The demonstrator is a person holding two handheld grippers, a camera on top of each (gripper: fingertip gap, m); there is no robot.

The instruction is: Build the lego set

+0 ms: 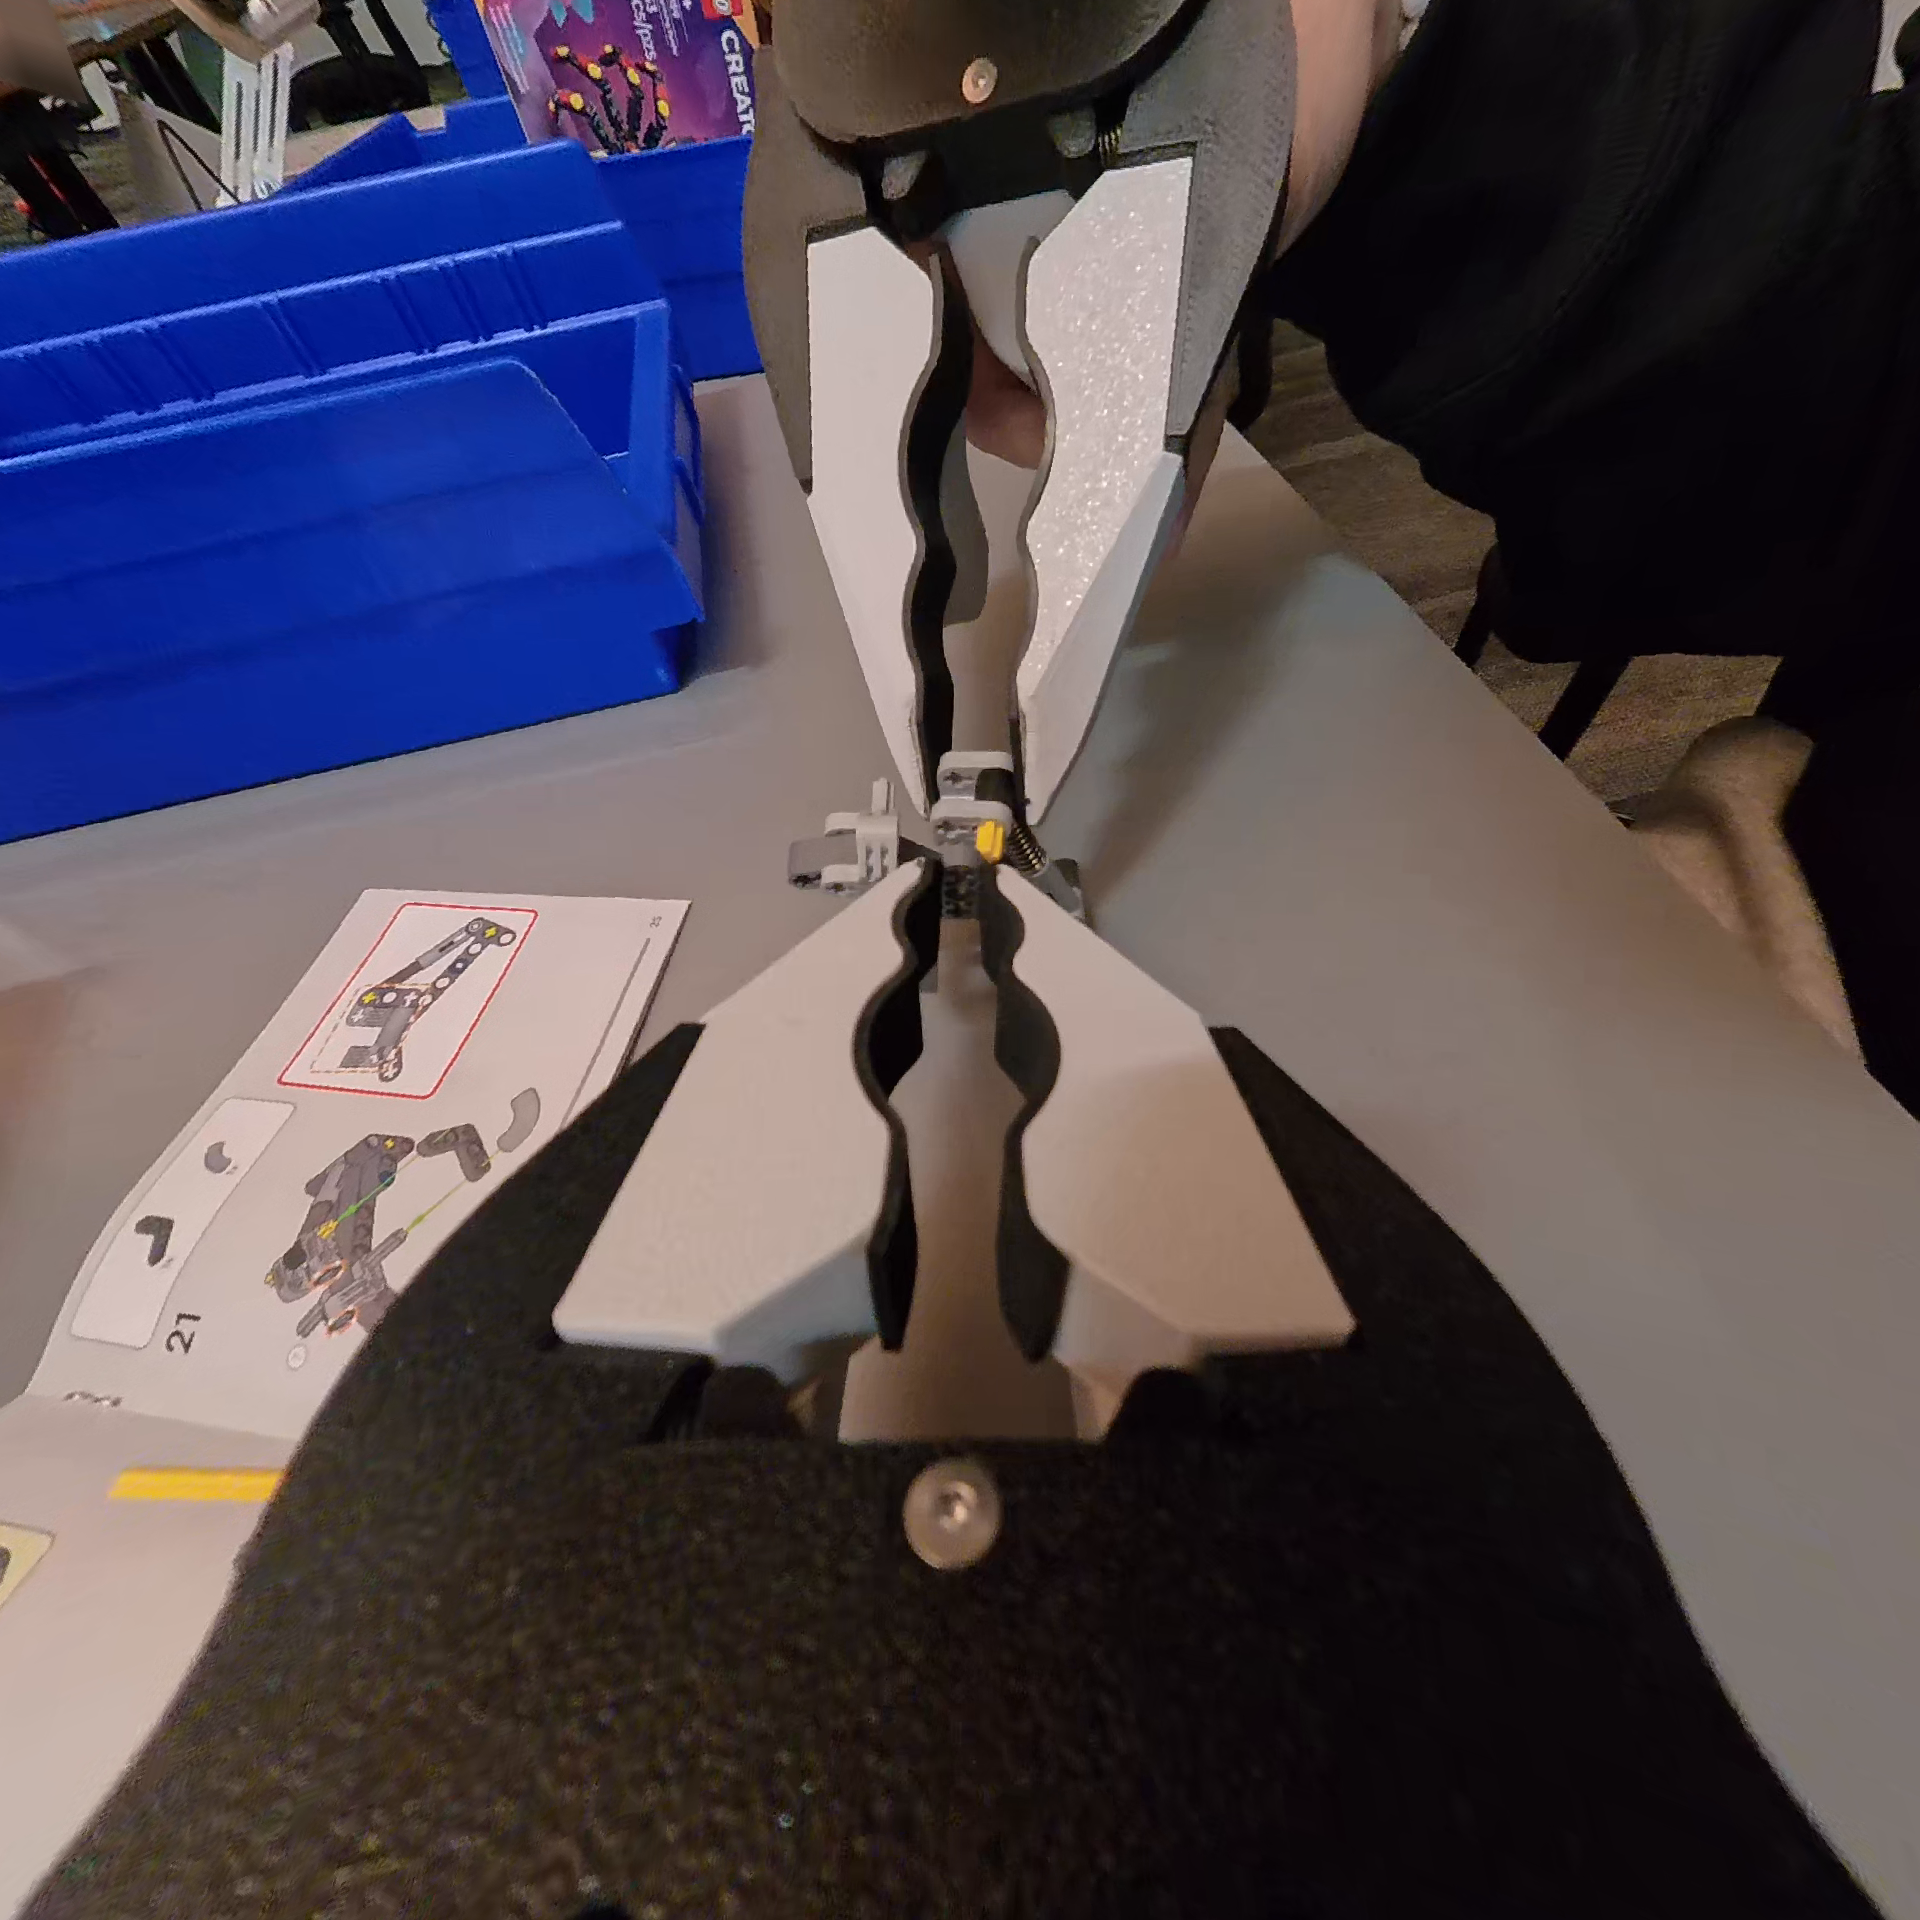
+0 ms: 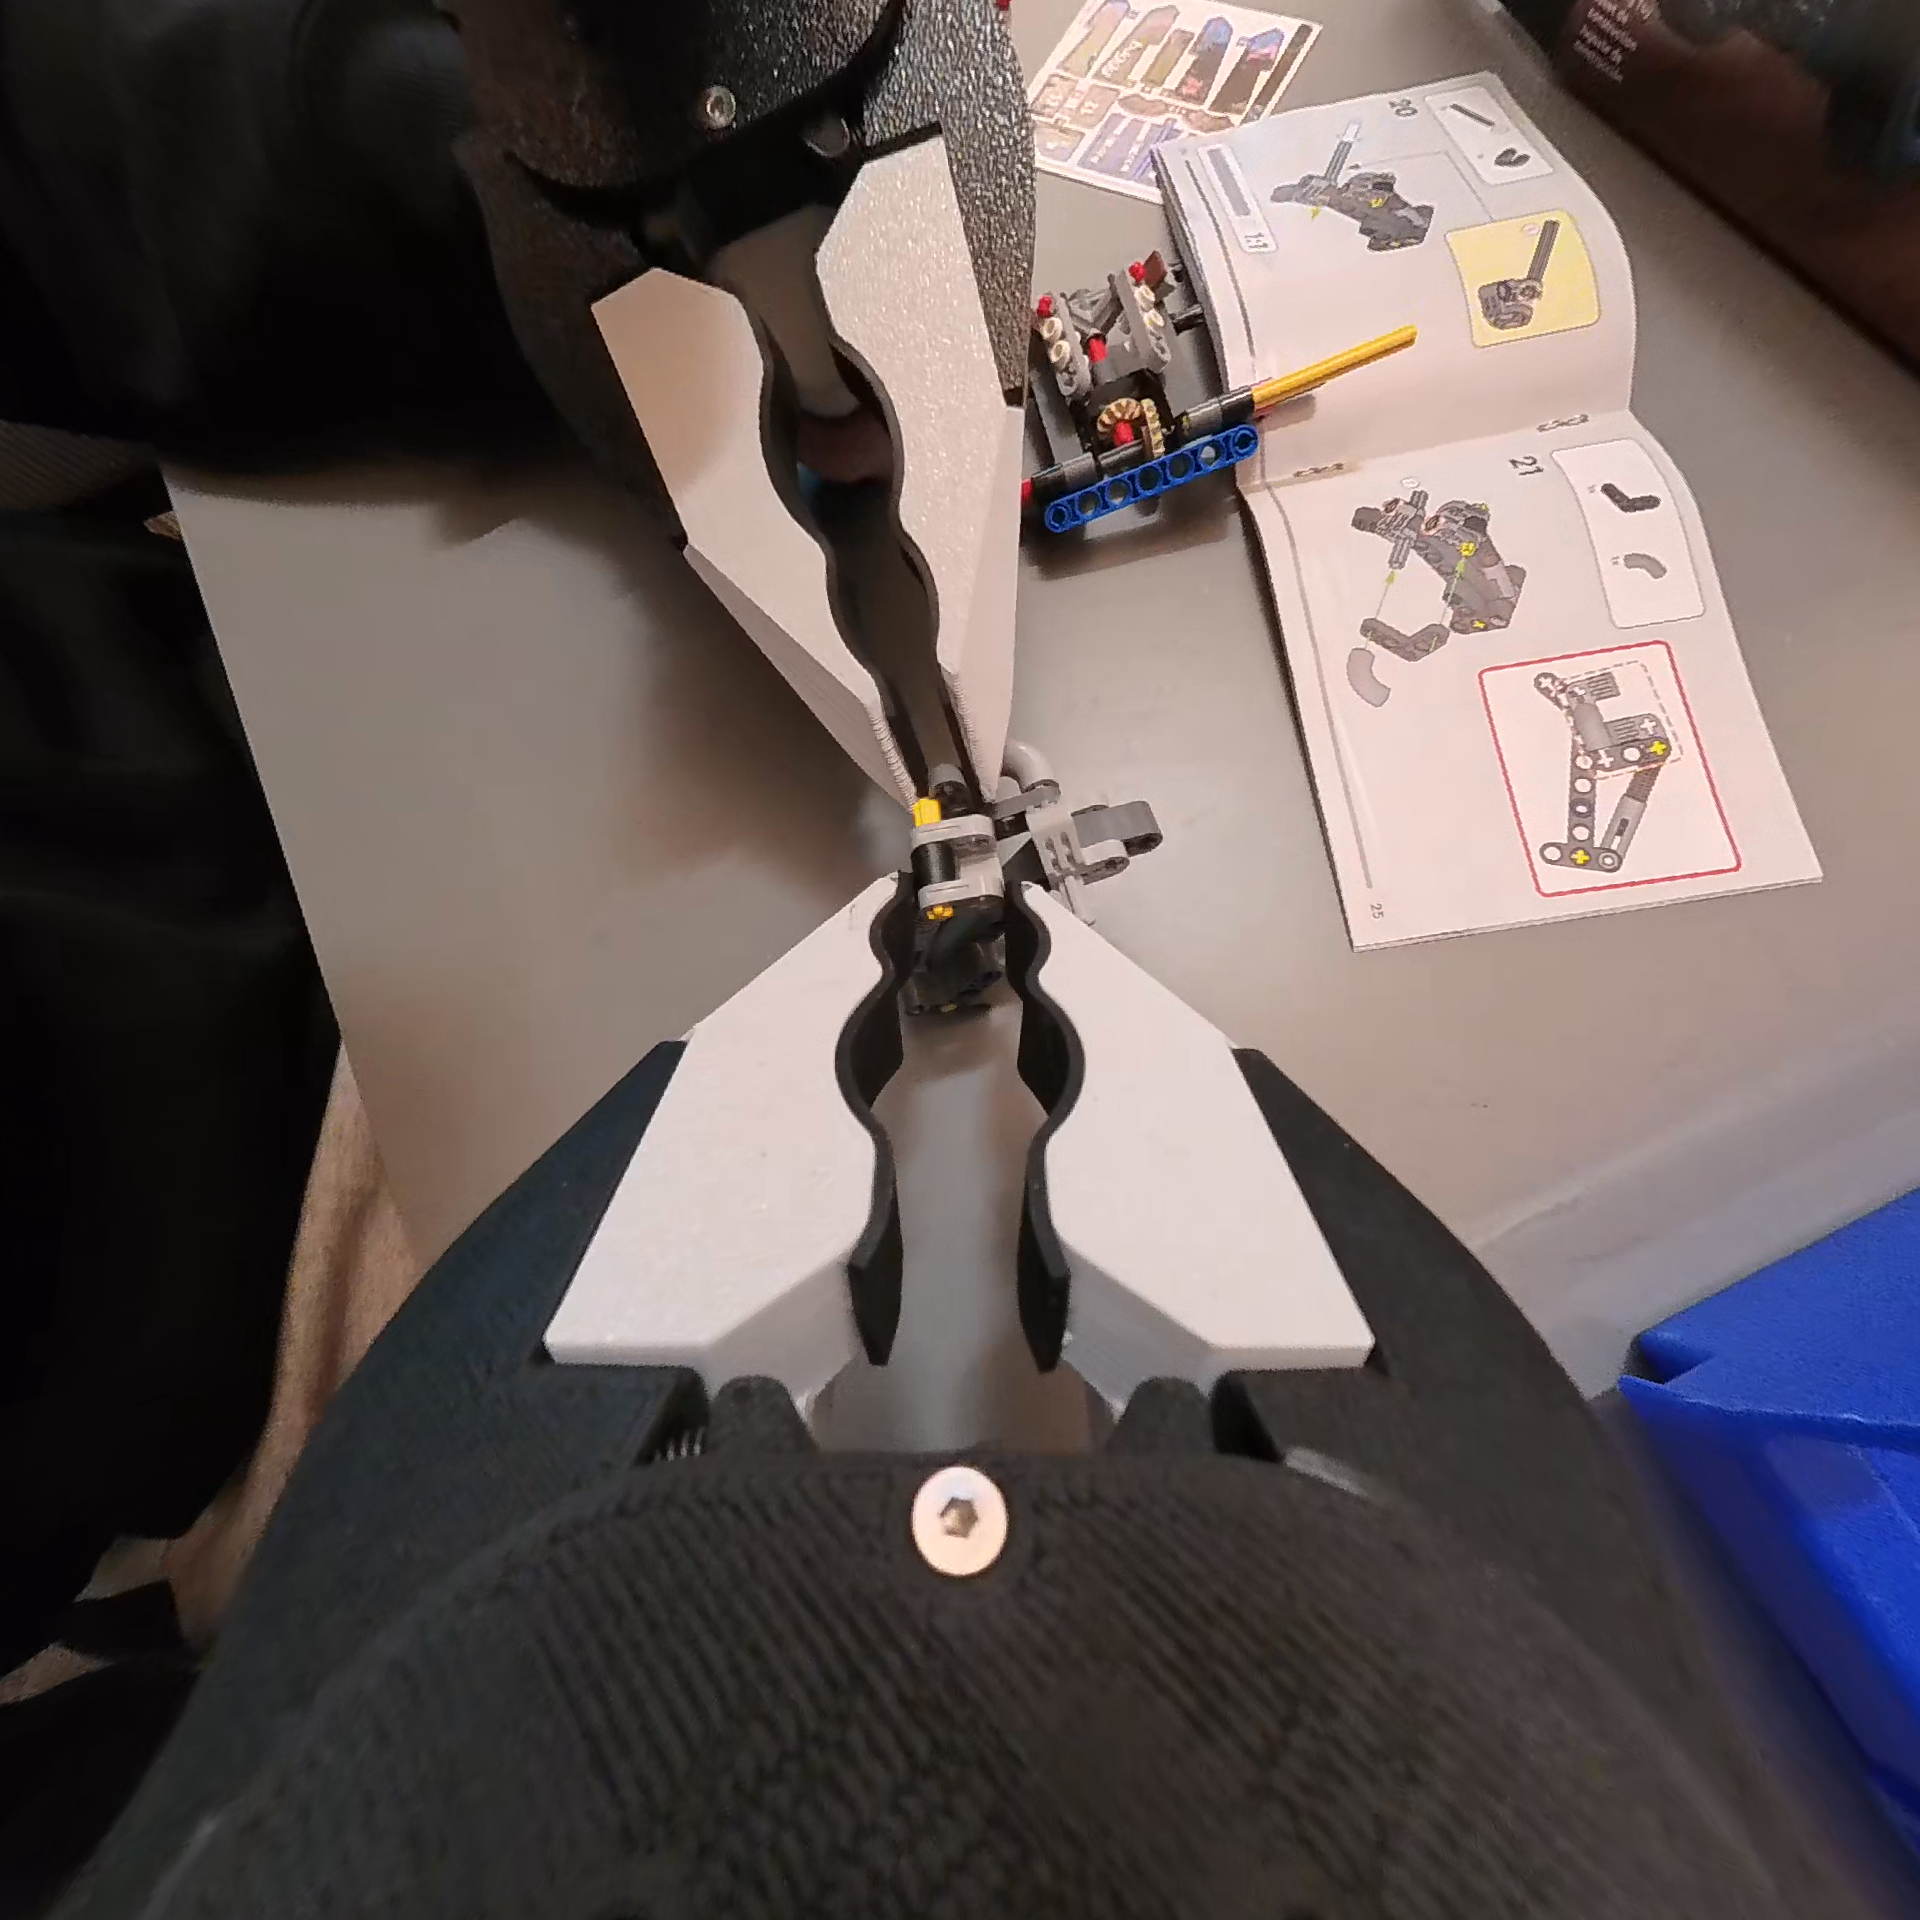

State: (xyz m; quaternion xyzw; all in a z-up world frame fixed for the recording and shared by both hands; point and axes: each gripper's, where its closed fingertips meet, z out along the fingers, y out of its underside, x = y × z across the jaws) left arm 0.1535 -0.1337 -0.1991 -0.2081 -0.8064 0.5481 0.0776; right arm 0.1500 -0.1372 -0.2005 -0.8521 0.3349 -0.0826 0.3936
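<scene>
I have both grippers meeting tip to tip over the grey table point(image 2: 520, 665), each clamped on an opposite end of the small grey lego assembly point(image 2: 961, 862): the left gripper point(image 1: 958, 894) steadies it while the right gripper point(image 2: 956, 914) can press parts together. The open instruction booklet point(image 2: 1507, 582) lies beside it so I can check the step, the larger sub-build point(image 2: 1132, 426) parked near.
</scene>
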